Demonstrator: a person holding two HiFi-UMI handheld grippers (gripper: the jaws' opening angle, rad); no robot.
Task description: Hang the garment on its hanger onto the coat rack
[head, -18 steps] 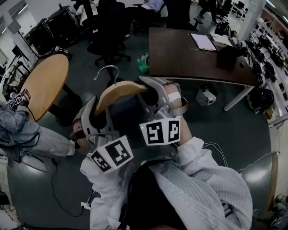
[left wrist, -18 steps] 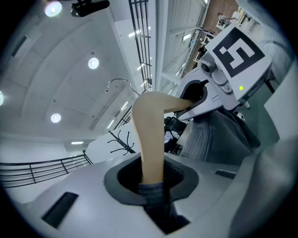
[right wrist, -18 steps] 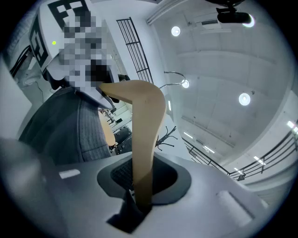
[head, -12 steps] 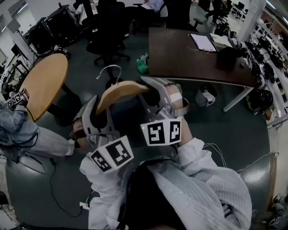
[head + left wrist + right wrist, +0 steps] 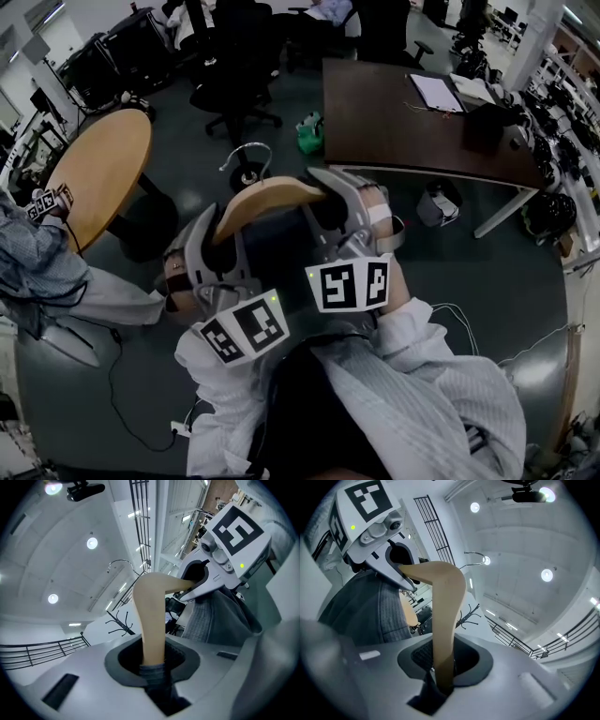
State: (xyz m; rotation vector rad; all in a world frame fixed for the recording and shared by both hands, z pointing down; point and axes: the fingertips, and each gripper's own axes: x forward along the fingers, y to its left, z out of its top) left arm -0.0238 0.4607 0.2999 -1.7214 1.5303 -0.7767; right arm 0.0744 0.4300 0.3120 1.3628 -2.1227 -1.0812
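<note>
Left gripper (image 5: 153, 666): its fingers (image 5: 75, 672) are clamped on one end of the wooden hanger (image 5: 149, 613), with a fold of the grey garment (image 5: 213, 620) pinched in beneath the wood. Right gripper (image 5: 443, 670): its fingers are clamped in the same way on the opposite end. In the head view I see the hanger carried in the air between the two grippers, above the floor. Its metal hook (image 5: 246, 152) is free and points away from me.

Step in hand, as I judge it, is the carry toward the coat rack (image 5: 119, 623). The rack shows only in the gripper views, as a black stand with branching arms, well apart from the hanger. To do this well I should hold both grips equal so the bar does not twist, and lift the hook above a rack arm. I then lower it over the arm and let go only once the hook bears the load.

The hanger is pale, curved wood. The garment is dark grey with a fine rib and drapes under the bar between the grippers.
</note>
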